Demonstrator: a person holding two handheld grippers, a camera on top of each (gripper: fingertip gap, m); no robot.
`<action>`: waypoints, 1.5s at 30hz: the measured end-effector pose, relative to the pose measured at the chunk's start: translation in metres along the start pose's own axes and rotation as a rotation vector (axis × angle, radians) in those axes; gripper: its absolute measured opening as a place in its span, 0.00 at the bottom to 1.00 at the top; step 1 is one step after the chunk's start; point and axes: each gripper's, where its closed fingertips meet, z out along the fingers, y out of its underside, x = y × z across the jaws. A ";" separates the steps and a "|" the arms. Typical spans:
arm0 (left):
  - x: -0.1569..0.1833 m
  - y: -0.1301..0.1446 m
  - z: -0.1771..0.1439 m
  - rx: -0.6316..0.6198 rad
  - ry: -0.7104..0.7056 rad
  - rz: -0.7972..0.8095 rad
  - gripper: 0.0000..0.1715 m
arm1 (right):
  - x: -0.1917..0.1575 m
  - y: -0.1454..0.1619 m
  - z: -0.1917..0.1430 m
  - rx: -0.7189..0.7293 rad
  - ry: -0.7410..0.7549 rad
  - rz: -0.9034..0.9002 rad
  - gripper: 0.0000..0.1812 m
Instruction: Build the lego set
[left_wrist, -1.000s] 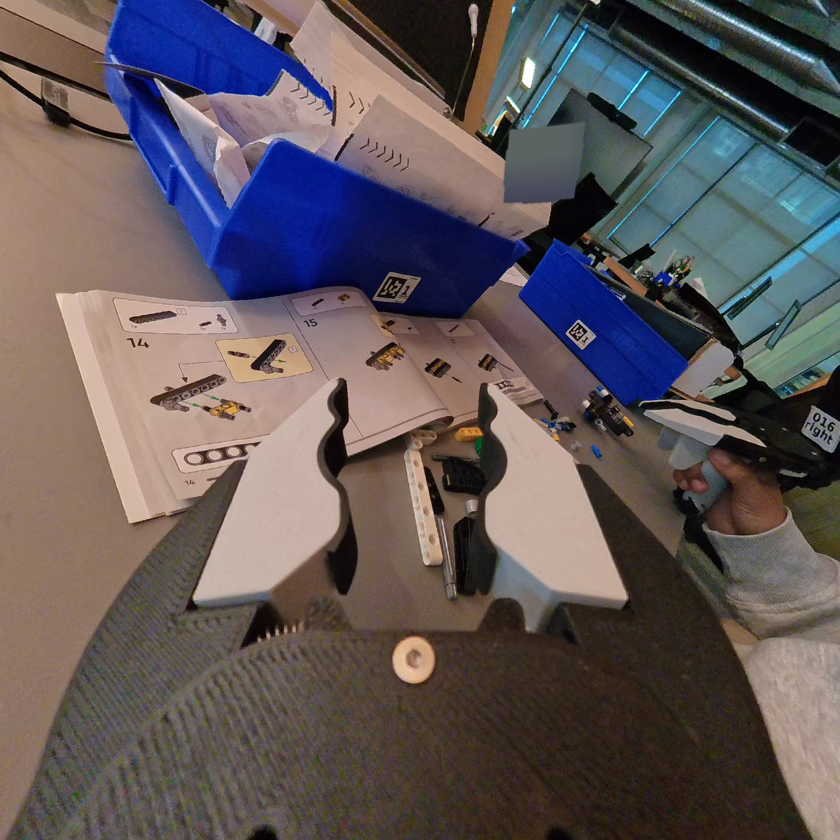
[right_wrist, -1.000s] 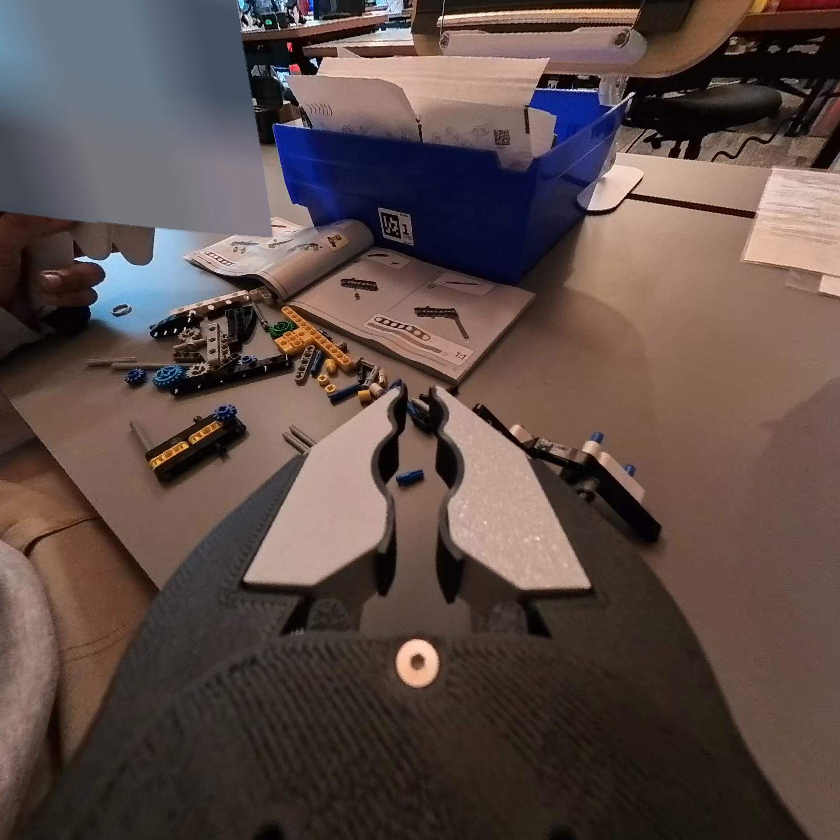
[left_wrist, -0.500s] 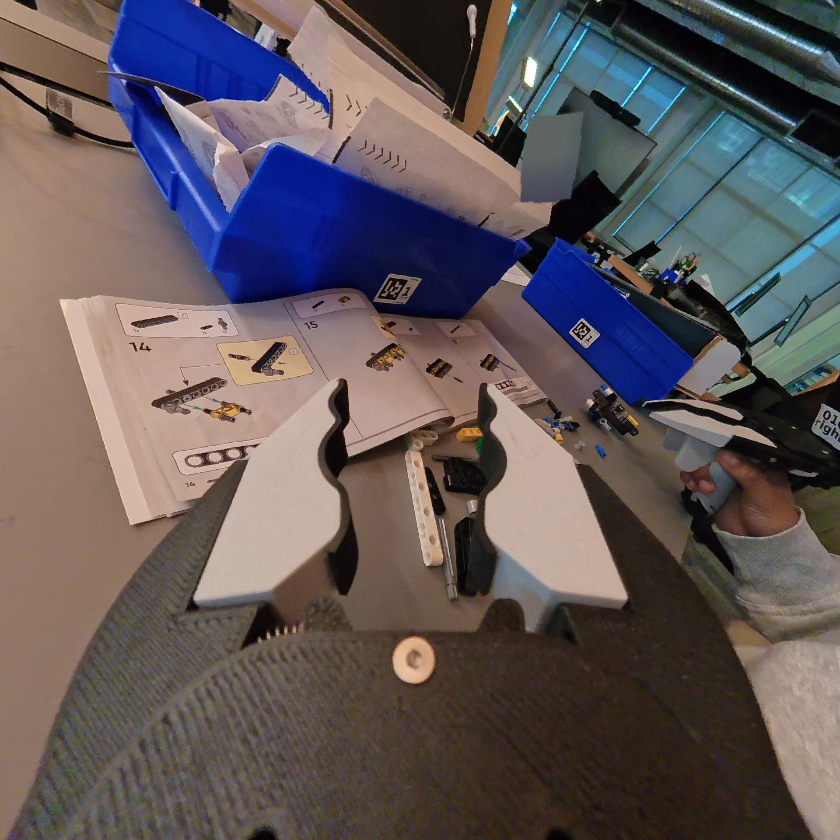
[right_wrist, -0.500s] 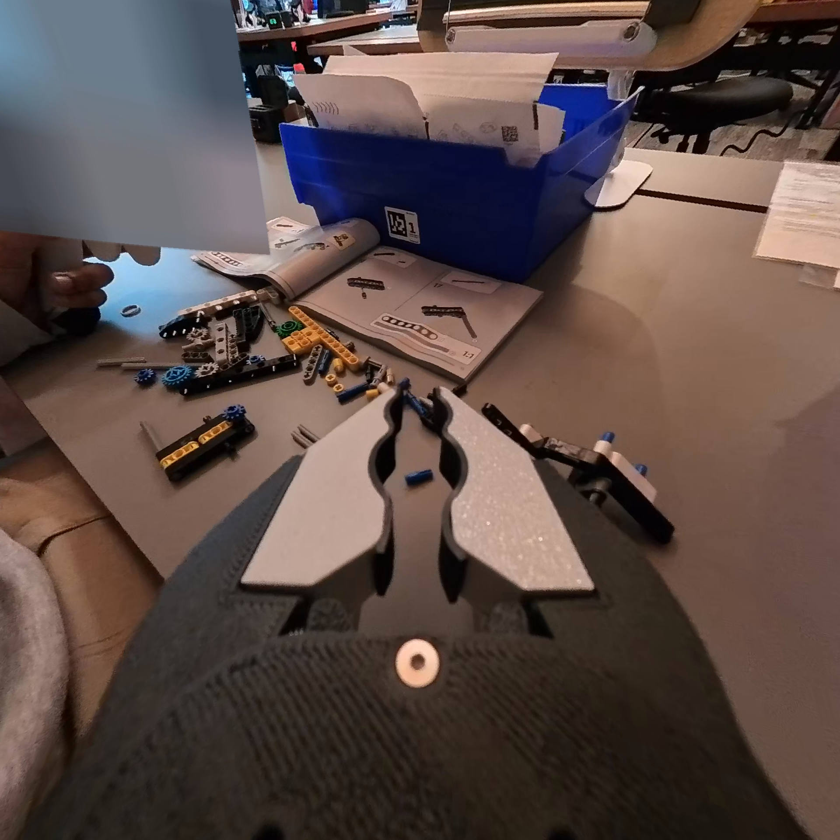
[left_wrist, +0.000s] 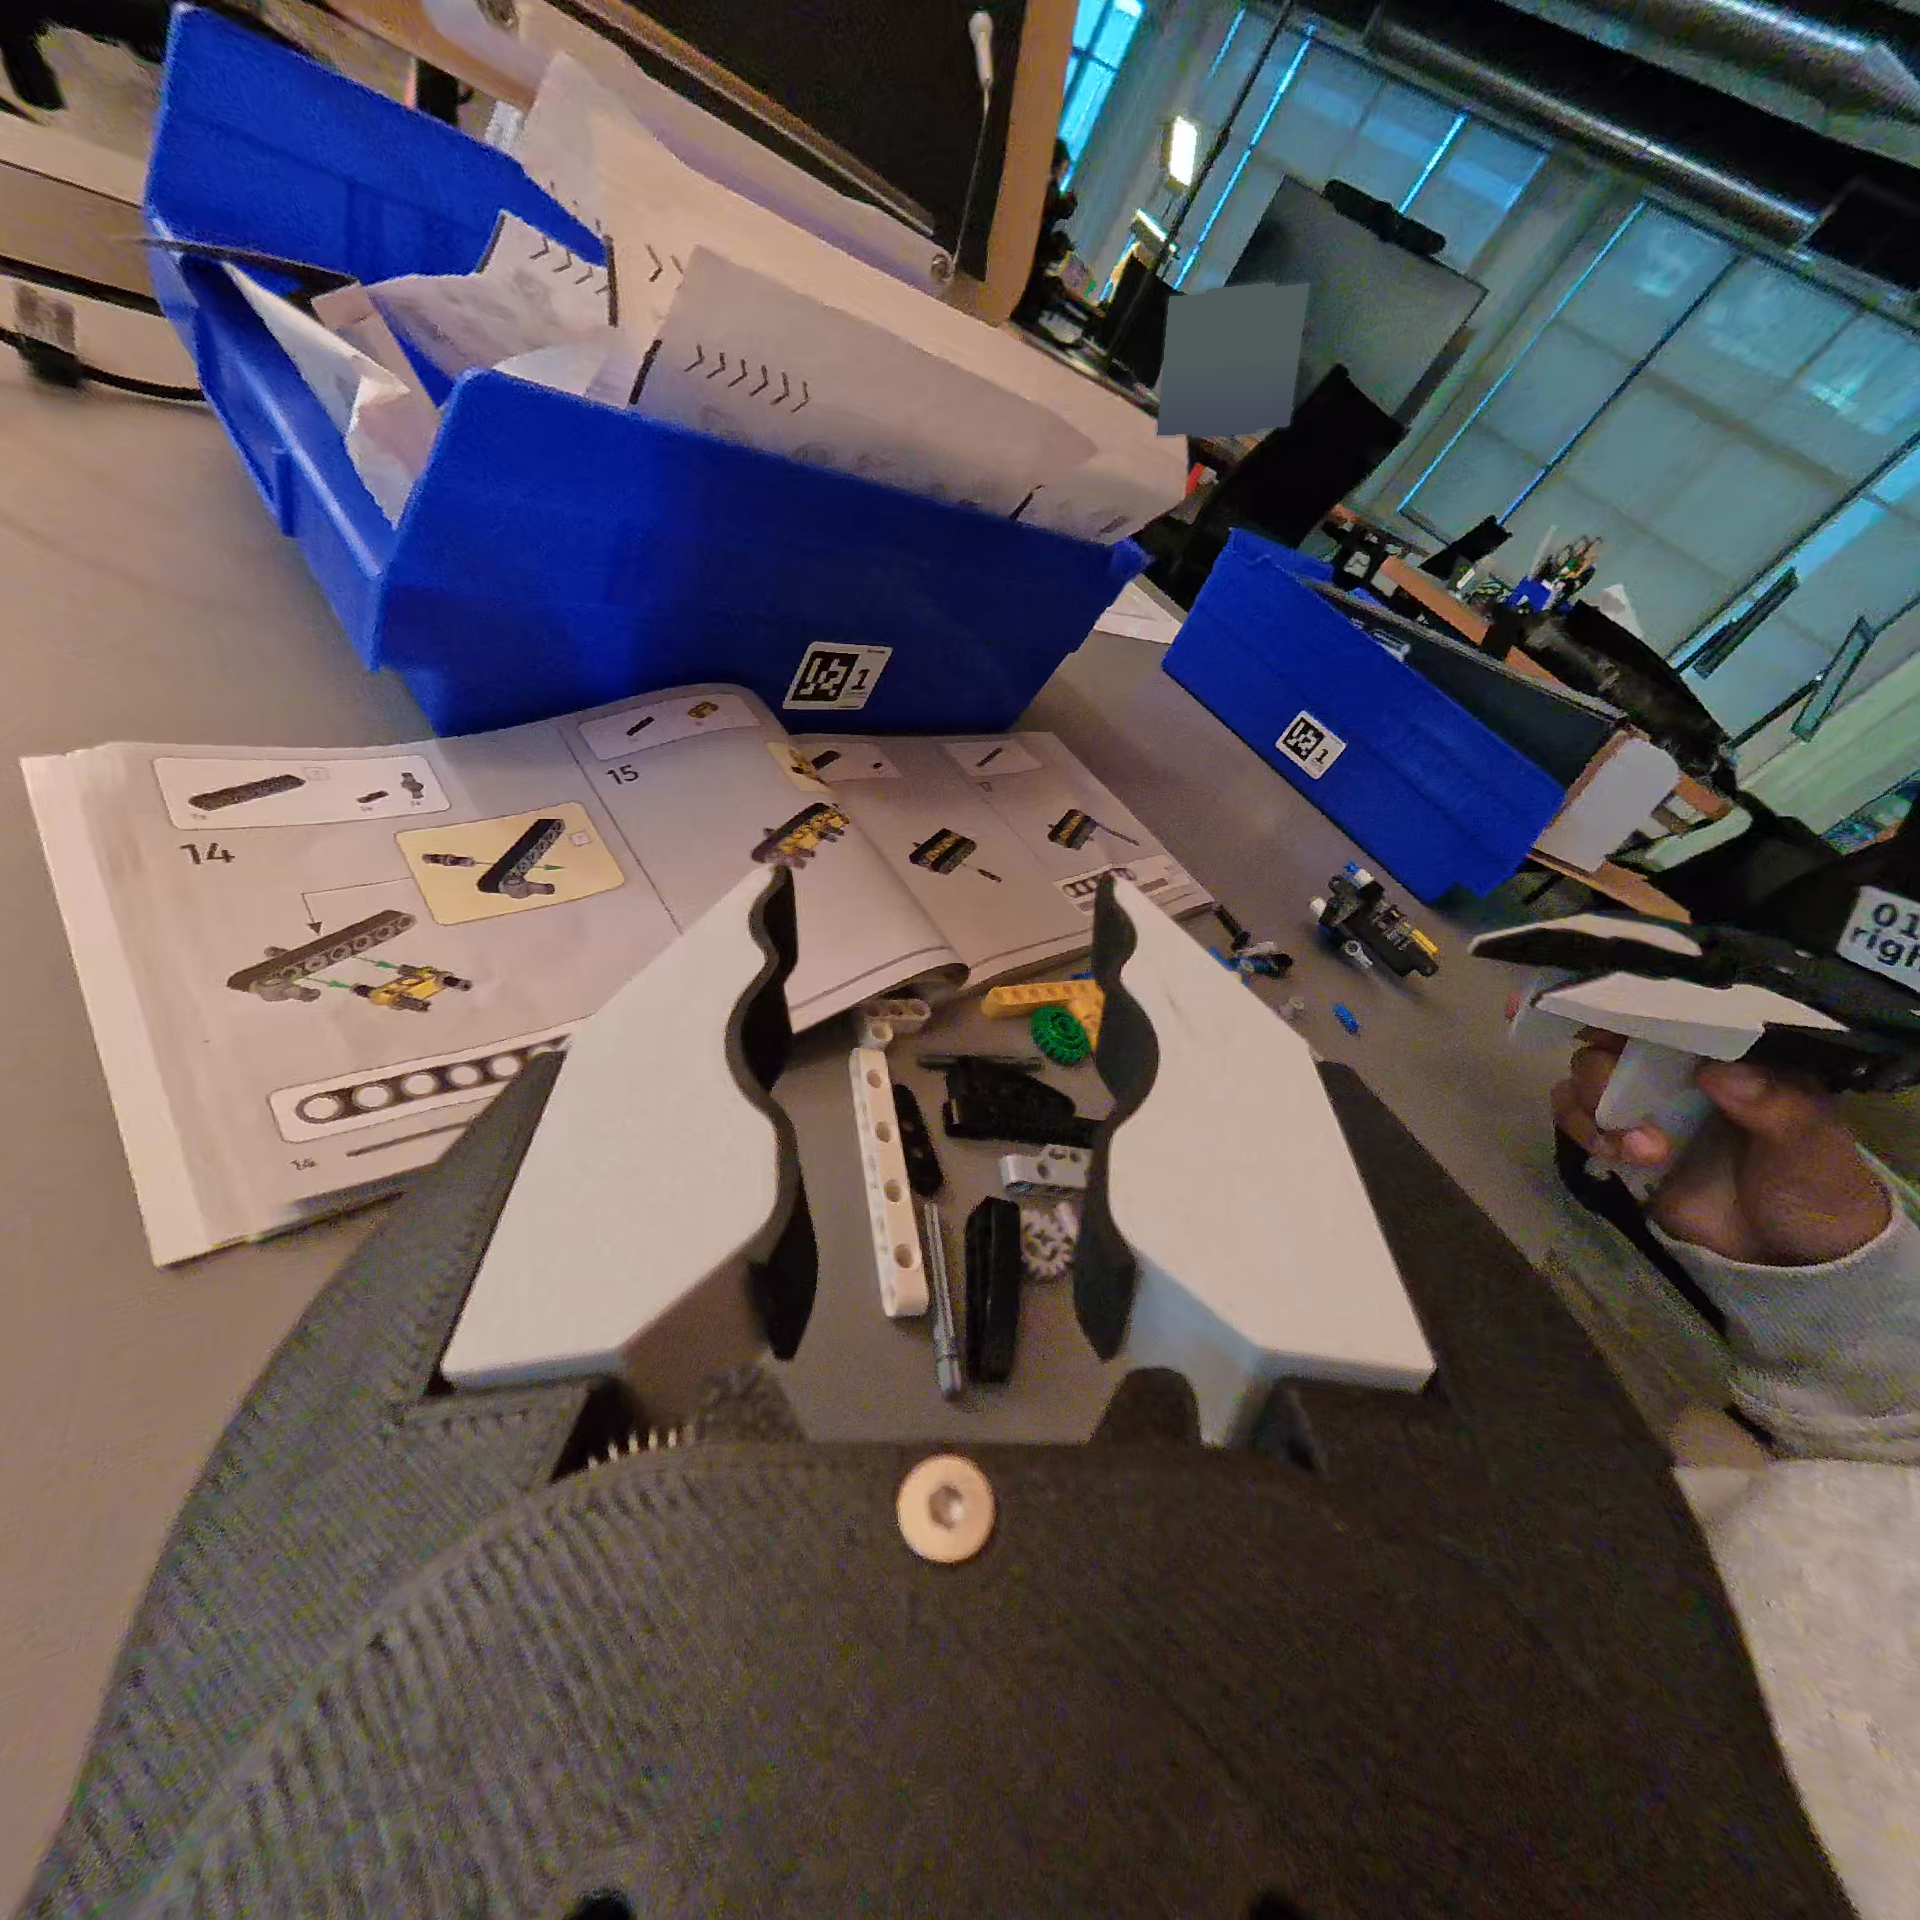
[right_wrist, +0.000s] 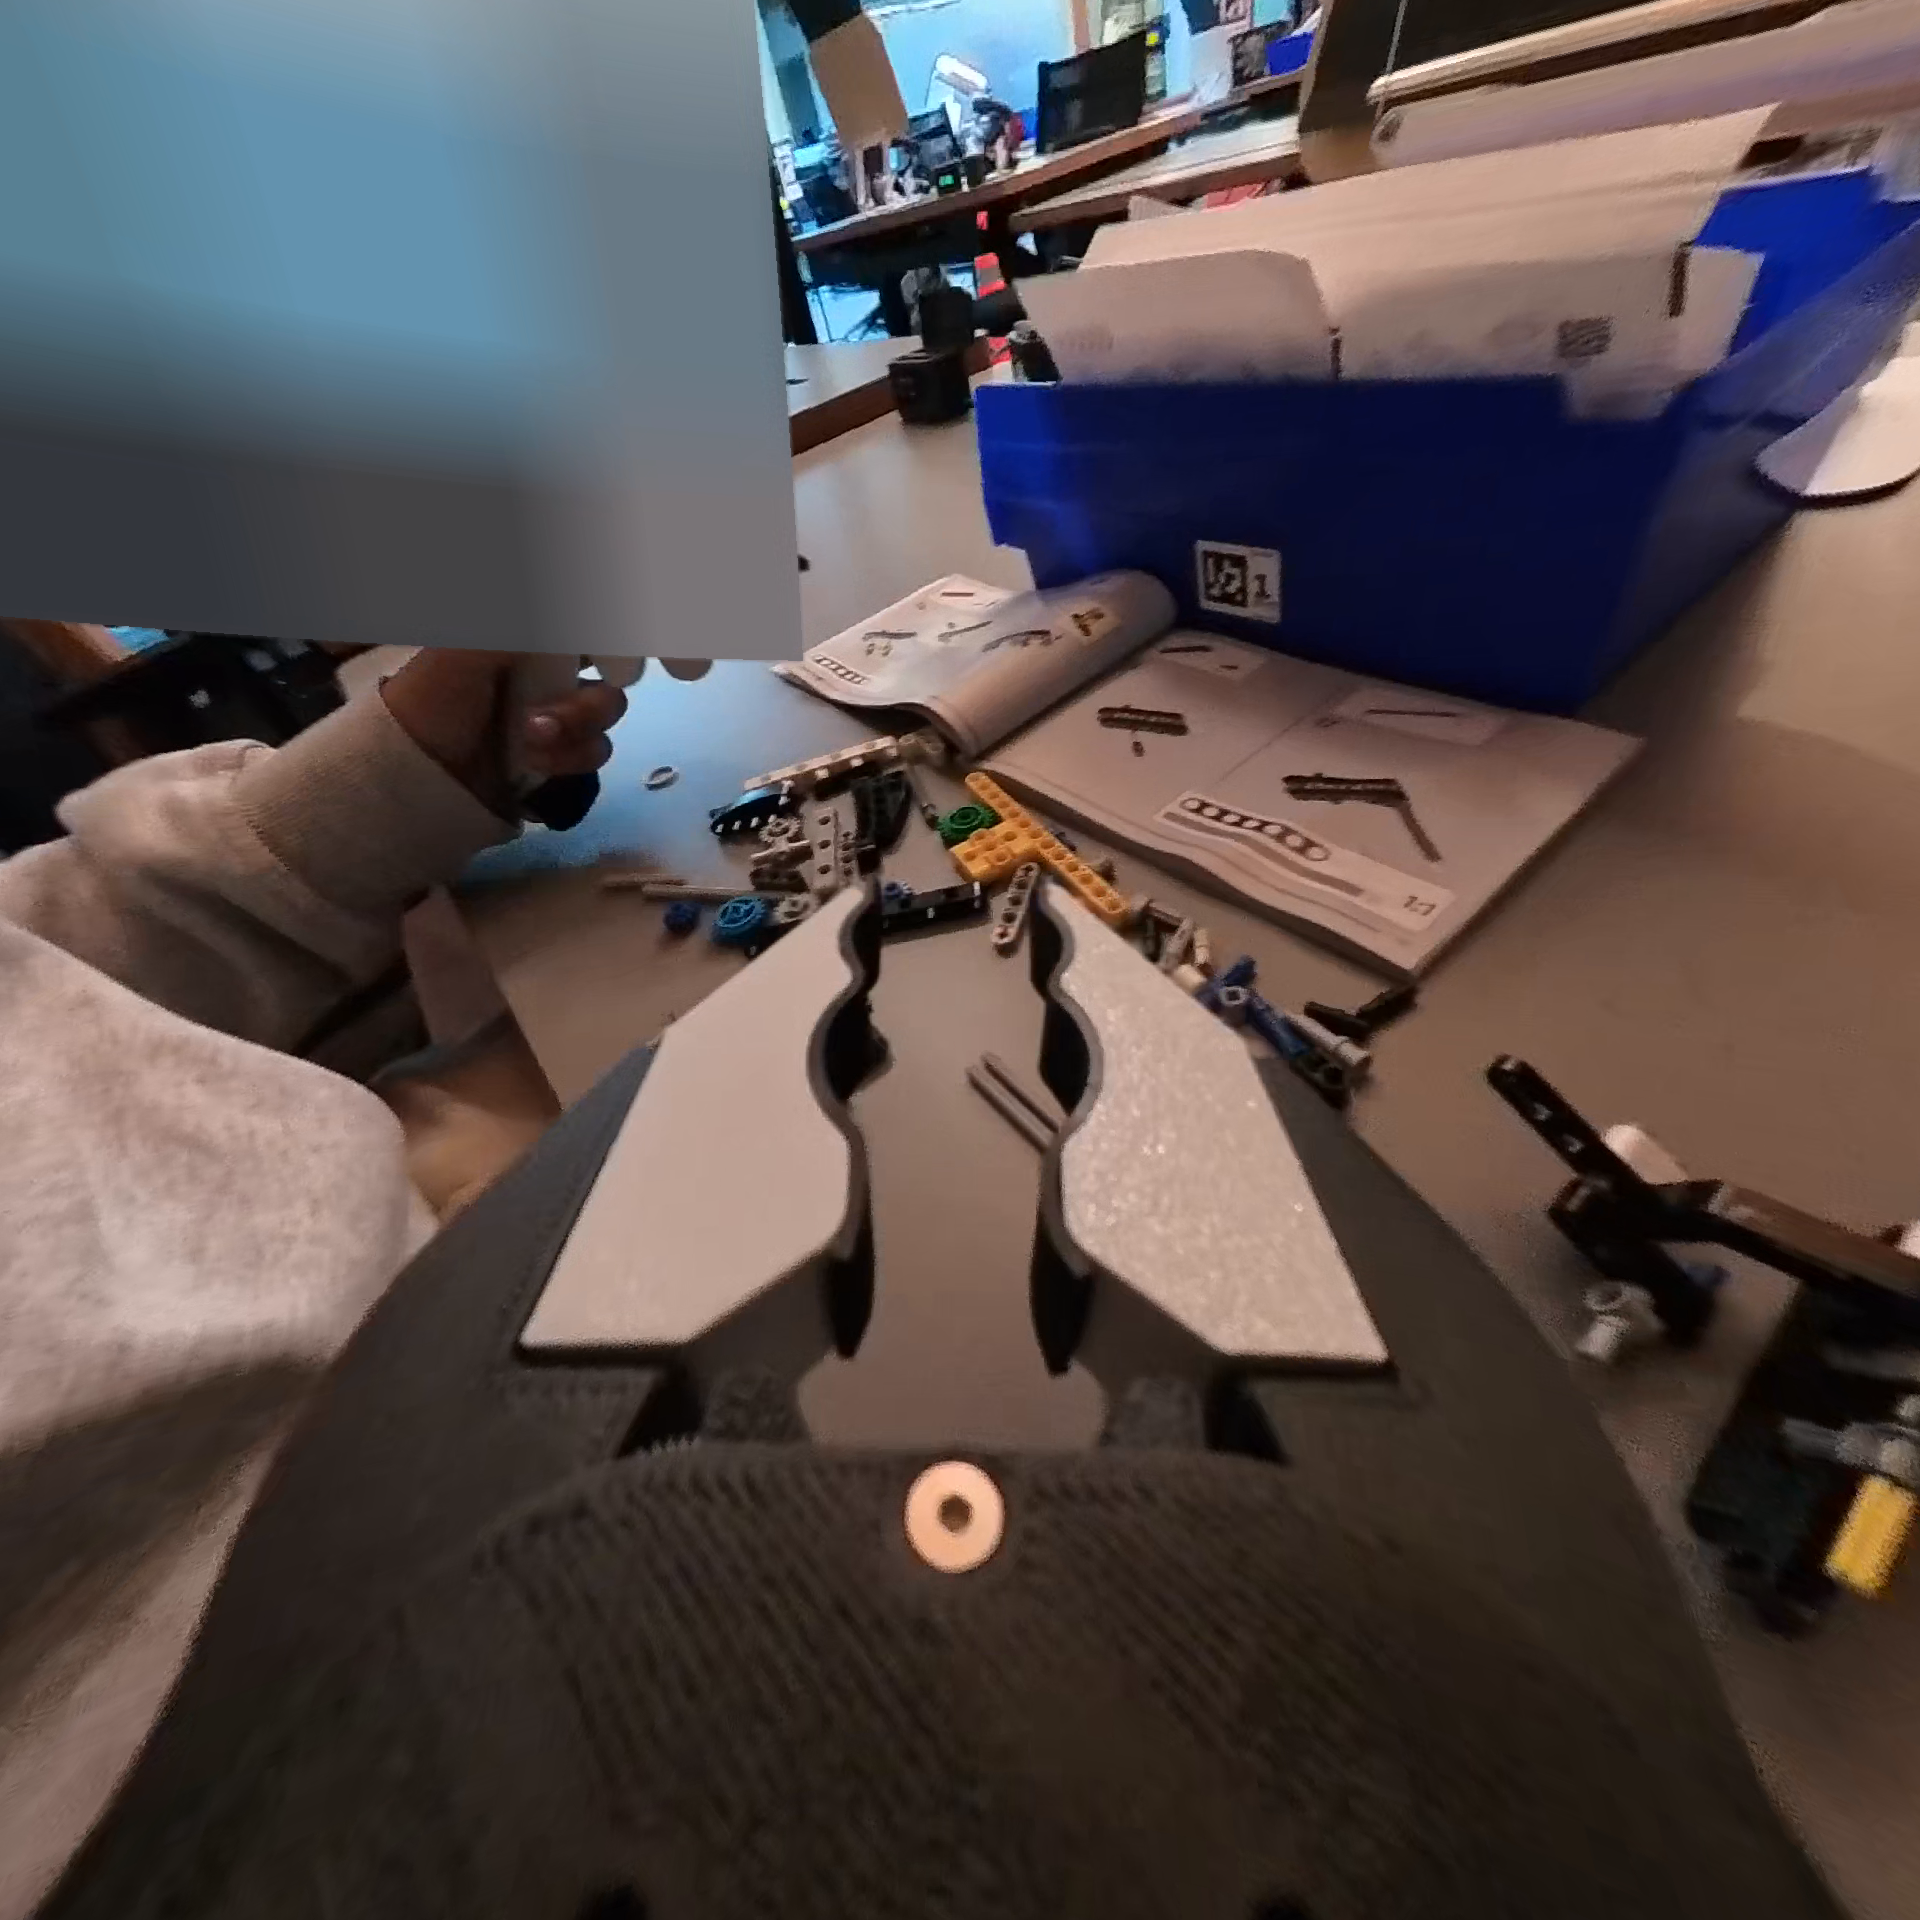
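Observation:
My left gripper (left_wrist: 943, 894) is open and empty, low over loose lego parts: a white beam (left_wrist: 883, 1184), a grey axle (left_wrist: 943, 1309), black pieces (left_wrist: 1003, 1101), a green gear (left_wrist: 1060, 1034) and a yellow beam (left_wrist: 1039, 1000). My right gripper (right_wrist: 951, 904) is open and empty, pointing at the parts pile with its yellow beam (right_wrist: 1023, 842), green piece (right_wrist: 966, 821) and blue gear (right_wrist: 743, 920). Two grey axles (right_wrist: 1013, 1107) lie between its fingers. A black partial assembly (right_wrist: 1662, 1236) lies to its right. The right gripper also shows in the left wrist view (left_wrist: 1621, 987).
The open instruction booklet (left_wrist: 416, 935) lies in front of a blue bin (left_wrist: 675, 561) full of paper; both also show in the right wrist view, booklet (right_wrist: 1299, 800) and bin (right_wrist: 1403, 520). A second blue bin (left_wrist: 1351, 748) stands farther right. A sleeved hand (right_wrist: 540, 727) is at left. There is about 20 centimeters between the tips of the two grippers. From the left gripper's tips to the green gear (left_wrist: 1060, 1034) is close to 12 centimeters. The right camera catches it too, in the right wrist view (right_wrist: 965, 825).
My right gripper has opened wider and swung left toward the parts pile; the assembly now lies to its right. My left gripper moved slightly forward and stays open.

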 end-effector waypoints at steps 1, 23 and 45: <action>0.003 0.000 -0.001 0.000 -0.001 0.003 0.33 | -0.003 0.001 0.000 0.004 -0.017 0.010 0.14; 0.113 0.139 -0.015 -0.563 0.116 0.194 0.18 | -0.013 0.008 -0.002 -0.009 -0.052 0.004 0.14; 0.183 0.159 0.000 -0.579 0.405 0.008 0.20 | -0.057 0.079 -0.002 -0.227 0.110 -0.072 0.29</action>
